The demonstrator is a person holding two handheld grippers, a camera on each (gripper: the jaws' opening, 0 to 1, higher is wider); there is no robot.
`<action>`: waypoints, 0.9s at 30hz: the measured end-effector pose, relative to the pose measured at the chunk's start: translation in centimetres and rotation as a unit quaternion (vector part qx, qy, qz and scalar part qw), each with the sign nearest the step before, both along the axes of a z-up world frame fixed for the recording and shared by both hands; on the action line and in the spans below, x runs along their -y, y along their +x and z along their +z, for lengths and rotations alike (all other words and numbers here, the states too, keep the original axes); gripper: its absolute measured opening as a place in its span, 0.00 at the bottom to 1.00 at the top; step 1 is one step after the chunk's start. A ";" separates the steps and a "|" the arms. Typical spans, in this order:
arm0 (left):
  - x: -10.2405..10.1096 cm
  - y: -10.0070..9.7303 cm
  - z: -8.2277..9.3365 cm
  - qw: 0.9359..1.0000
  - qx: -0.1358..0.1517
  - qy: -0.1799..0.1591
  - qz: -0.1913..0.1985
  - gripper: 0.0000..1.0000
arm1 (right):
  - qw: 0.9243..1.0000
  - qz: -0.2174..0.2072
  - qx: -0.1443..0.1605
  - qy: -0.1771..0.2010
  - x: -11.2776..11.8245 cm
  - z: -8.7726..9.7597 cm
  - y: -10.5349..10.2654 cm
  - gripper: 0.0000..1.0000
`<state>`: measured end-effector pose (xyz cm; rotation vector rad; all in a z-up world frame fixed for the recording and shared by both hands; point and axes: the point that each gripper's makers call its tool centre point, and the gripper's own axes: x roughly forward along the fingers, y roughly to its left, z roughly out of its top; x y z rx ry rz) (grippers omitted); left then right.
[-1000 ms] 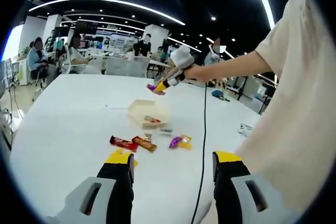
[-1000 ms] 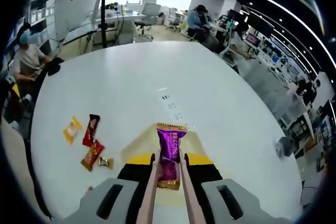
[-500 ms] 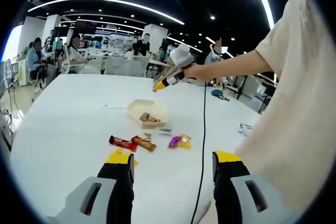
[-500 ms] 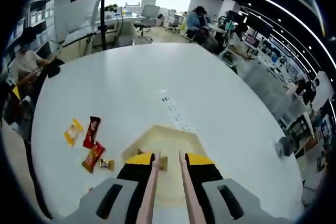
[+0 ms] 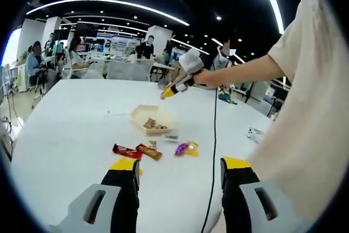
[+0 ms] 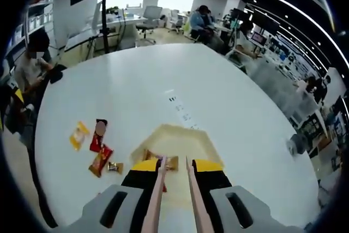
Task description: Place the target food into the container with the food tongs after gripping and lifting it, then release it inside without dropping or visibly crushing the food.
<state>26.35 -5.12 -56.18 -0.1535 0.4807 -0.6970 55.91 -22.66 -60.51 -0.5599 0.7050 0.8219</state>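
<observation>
My right gripper point(image 6: 174, 165) is shut on pink food tongs point(image 6: 158, 181), whose tips stand slightly apart with nothing between them. Right below them is the open beige container point(image 6: 188, 133), with wrapped snacks point(image 6: 149, 154) inside, partly hidden by the jaws. In the left gripper view, the right gripper point(image 5: 173, 87) hangs above the container point(image 5: 138, 113) in a person's hand. My left gripper point(image 5: 180, 165) is wide open and empty, low over the table's near side. A red bar point(image 5: 124, 150), an orange bar point(image 5: 149, 151) and a purple candy point(image 5: 181, 147) lie in front of it.
The round white table point(image 6: 136, 85) carries loose snacks left of the container: a yellow packet point(image 6: 79, 133), a red one point(image 6: 98, 141) and an orange one point(image 6: 100, 160). A black cable point(image 5: 212, 151) hangs from the right gripper. A person's sleeve point(image 5: 305, 107) is at the right. People sit at desks beyond.
A second ago the tongs held a purple candy above the container. By half a second ago it had left them, and the tongs are empty. The left gripper stayed still.
</observation>
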 end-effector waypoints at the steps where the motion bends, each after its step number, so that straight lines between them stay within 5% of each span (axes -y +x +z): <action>1: 0.0 0.0 0.0 1.000 0.000 0.001 0.000 0.60 | 1.000 0.001 0.000 -0.002 0.1 0.0 -0.4 0.22; 27: 0.7 -0.8 0.8 1.000 0.017 -0.001 -0.022 0.61 | 1.000 -0.006 -0.013 0.015 0.0 0.4 -4.2 0.23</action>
